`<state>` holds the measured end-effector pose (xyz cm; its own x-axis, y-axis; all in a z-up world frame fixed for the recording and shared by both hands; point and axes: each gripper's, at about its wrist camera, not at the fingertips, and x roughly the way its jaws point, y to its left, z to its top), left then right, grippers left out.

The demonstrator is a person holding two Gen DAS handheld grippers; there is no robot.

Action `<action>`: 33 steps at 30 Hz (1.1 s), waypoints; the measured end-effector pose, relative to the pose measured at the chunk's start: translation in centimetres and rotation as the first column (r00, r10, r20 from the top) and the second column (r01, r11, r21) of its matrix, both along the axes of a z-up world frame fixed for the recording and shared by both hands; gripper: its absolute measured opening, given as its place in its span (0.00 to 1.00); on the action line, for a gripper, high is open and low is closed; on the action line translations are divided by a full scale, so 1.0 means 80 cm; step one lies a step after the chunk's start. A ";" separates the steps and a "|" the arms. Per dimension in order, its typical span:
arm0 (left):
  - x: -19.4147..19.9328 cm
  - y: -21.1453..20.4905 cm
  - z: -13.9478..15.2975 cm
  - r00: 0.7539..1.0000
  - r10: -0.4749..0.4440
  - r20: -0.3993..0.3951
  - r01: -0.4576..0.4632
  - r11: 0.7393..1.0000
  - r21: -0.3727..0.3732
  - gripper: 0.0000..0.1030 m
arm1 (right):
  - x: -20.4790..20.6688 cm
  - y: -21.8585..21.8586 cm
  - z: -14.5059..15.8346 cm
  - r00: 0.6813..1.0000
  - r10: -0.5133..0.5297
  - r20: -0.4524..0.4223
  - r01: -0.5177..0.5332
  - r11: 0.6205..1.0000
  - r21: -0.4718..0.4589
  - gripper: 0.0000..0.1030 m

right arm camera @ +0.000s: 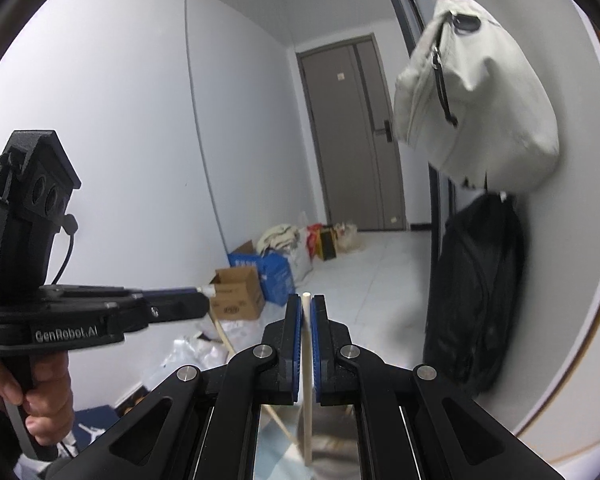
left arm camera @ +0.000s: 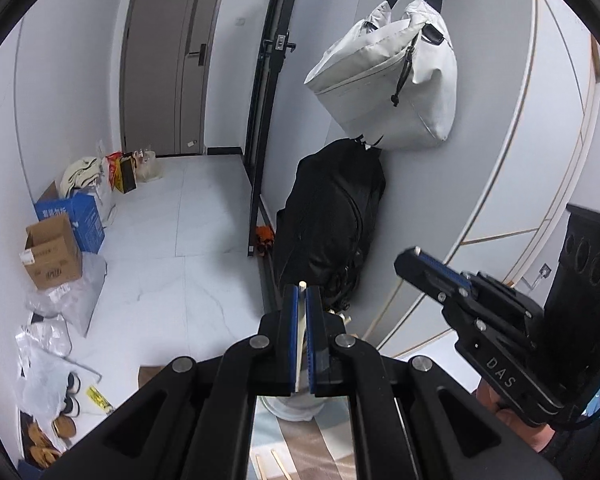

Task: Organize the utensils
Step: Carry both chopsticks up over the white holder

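Observation:
My left gripper (left arm camera: 302, 294) is shut on a pale wooden chopstick (left arm camera: 301, 328) that stands upright between its blue pads, its tip showing just above them. My right gripper (right arm camera: 307, 302) is shut on a second pale chopstick (right arm camera: 307, 380), also upright. Each gripper shows in the other's view: the right one at the right (left arm camera: 416, 258), the left one at the left (right arm camera: 204, 300) with its chopstick hanging down. Two more chopsticks (left arm camera: 276, 466) lie on a striped cloth below. A whitish holder (left arm camera: 292, 410) sits under the left gripper, mostly hidden.
A white bag (left arm camera: 388, 84) and a black backpack (left arm camera: 332, 220) hang on the wall ahead. Cardboard boxes (left arm camera: 52, 252), plastic bags and shoes (left arm camera: 66, 412) line the left wall. A grey door (left arm camera: 168, 60) closes the hallway's far end.

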<state>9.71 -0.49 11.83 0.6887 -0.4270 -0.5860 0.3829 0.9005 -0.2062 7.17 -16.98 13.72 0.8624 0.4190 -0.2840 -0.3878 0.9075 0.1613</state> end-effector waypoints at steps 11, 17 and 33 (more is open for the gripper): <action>0.049 -0.007 -0.011 0.999 -0.031 -0.013 0.032 0.999 0.027 0.00 | 0.074 0.002 0.000 1.000 -0.018 0.022 0.018 1.000 0.009 0.04; 0.073 -0.003 -0.023 0.998 -0.036 -0.050 0.037 0.999 0.036 0.00 | 0.095 0.003 -0.018 1.000 -0.017 -0.005 0.017 1.000 0.009 0.04; 0.095 -0.017 -0.042 0.988 -0.079 -0.131 0.082 0.996 0.020 0.00 | 0.113 0.009 -0.068 0.996 0.001 -0.087 0.000 1.000 0.016 0.04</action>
